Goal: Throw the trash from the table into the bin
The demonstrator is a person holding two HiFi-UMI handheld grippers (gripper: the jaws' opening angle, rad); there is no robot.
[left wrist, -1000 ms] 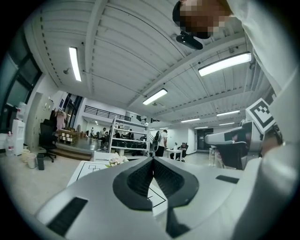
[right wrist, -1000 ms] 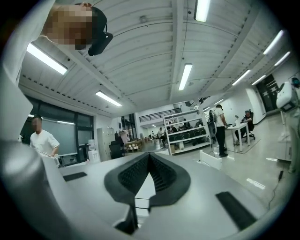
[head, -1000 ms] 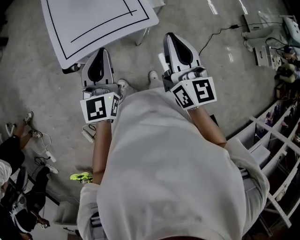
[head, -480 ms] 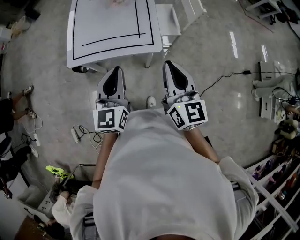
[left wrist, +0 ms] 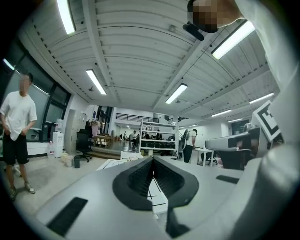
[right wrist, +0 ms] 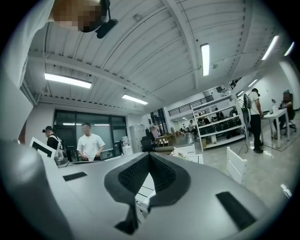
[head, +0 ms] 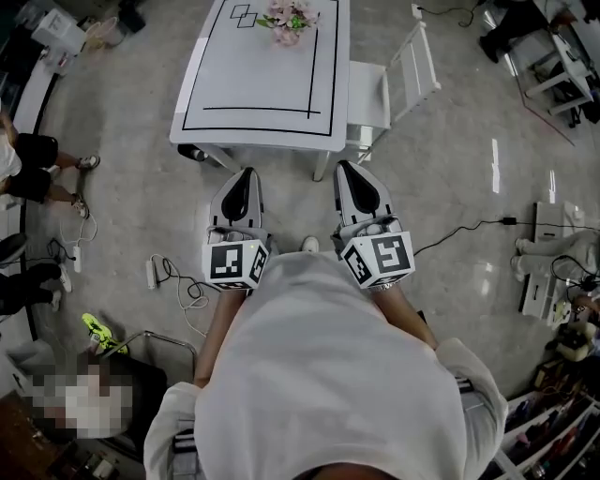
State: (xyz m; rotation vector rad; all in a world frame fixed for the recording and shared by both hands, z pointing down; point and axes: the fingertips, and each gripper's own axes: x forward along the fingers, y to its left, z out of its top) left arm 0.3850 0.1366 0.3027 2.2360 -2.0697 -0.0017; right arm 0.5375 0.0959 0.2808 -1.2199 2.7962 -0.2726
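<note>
A pink and green bunch (head: pixel 289 17) lay at the far end of the white table (head: pixel 253 89), well apart from both grippers. The left gripper (head: pixel 245 178) and right gripper (head: pixel 348 171) pointed at the table's near edge, fingers pressed together on nothing. A white chair (head: pixel 394 80) stood beside the table.

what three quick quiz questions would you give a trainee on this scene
1. True or false: the left gripper holds trash.
2. In the head view, what stands at the right side of the table? A white chair, B bin, C shelf.
3. At which end of the table does the pink and green bundle lie?
Key: 1 false, its fingers are shut on nothing. 2 A. 3 the far end, away from the person.
</note>
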